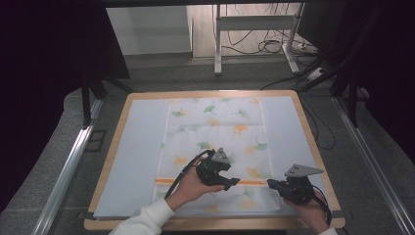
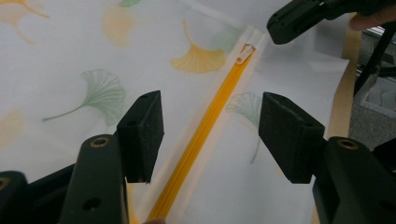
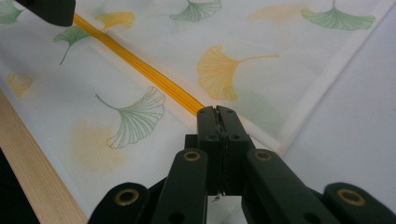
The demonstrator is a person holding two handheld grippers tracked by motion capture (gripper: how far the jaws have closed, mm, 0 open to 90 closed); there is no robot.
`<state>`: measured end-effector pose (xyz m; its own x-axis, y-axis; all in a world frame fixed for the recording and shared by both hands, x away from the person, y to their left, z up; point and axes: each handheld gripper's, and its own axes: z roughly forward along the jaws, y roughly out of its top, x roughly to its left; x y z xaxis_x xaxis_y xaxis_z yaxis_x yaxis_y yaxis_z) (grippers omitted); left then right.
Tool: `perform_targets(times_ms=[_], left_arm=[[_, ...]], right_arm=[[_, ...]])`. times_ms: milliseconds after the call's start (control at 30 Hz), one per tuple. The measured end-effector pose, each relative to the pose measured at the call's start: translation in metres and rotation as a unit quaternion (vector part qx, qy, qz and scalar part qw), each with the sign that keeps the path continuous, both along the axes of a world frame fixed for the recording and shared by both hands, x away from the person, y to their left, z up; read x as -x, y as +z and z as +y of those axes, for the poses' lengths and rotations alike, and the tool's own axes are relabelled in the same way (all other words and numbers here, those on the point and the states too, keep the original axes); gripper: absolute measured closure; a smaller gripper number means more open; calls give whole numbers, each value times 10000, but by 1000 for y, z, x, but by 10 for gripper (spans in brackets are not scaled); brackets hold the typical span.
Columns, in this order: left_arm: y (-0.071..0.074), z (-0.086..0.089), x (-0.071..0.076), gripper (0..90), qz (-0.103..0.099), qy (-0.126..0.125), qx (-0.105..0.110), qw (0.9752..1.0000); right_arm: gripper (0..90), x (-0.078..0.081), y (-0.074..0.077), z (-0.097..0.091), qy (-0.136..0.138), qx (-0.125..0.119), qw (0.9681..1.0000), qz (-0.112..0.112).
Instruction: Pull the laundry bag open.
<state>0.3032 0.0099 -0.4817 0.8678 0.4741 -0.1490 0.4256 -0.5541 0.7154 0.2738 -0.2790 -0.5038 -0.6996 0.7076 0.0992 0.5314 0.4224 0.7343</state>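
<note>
A white cloth cover (image 1: 215, 132) printed with green and yellow ginkgo leaves lies flat on the table, an orange zipper (image 1: 169, 180) running across its near end. My left gripper (image 1: 229, 184) hovers over that zipper (image 2: 205, 130), open, with the strip passing between its pads (image 2: 144, 123) untouched. The white zipper pull (image 2: 245, 52) lies at the strip's far end. My right gripper (image 1: 272, 184) is shut, its tip (image 3: 217, 114) down at the zipper's (image 3: 149, 77) right end near the cover's edge. Whether it pinches anything is hidden.
A pale sheet (image 1: 137, 156) covers the wooden table (image 1: 210, 223) under the cover. Metal rails (image 1: 68, 166) flank the table. Behind it stand desk legs and floor cables (image 1: 266, 46). Dark curtains close in both sides.
</note>
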Motion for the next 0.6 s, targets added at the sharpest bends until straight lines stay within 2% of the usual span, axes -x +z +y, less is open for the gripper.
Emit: perform_targets(times_ms=[67, 300, 400, 467, 500, 600], left_arm=[[-2, -9, 2, 400, -21, -119, -67, 9999], [-7, -20, 1, 403, 55, -163, -166, 9997], [-10, -24, 1, 405, 81, -178, -194, 9996], [-11, -27, 0, 408, 141, -172, -167, 9996], [-12, -30, -2, 410, 248, -191, -110, 9995], [-13, -35, -4, 418, 305, -208, -69, 9993]], right_arm=[[881, -1, 0, -3, -28, -10, 10000, 19], [881, -9, -4, -9, -146, 15, 9999, 75], [881, -10, -4, -9, -115, 19, 9999, 70], [881, -11, -4, -8, -98, 38, 9999, 73], [881, -11, -5, -7, -90, 64, 9999, 92], [881, -10, -5, -7, -88, 92, 9998, 137]])
